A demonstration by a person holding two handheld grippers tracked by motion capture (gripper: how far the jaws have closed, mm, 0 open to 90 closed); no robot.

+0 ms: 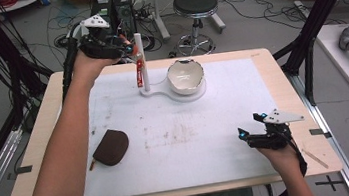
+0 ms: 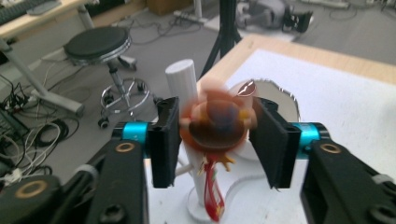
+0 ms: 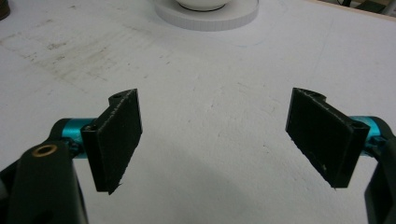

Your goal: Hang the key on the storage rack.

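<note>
Keychain charm (image 2: pixel 215 122) hanging by the white post (image 2: pixel 183 80)

We see our left gripper (image 2: pixel 215 140) spread around it, left pad touching, right apart; our right gripper (image 3: pixel 215 135) gapes over the mat (image 3: pixel 210 74).

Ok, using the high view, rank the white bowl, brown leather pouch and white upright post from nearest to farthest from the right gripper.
From the right gripper:
1. White bowl, far side, centre.
2. Brown leather pouch, left, near side.
3. White upright post, far left of the bowl.
Pouch and post are nearly too close to call.
</note>
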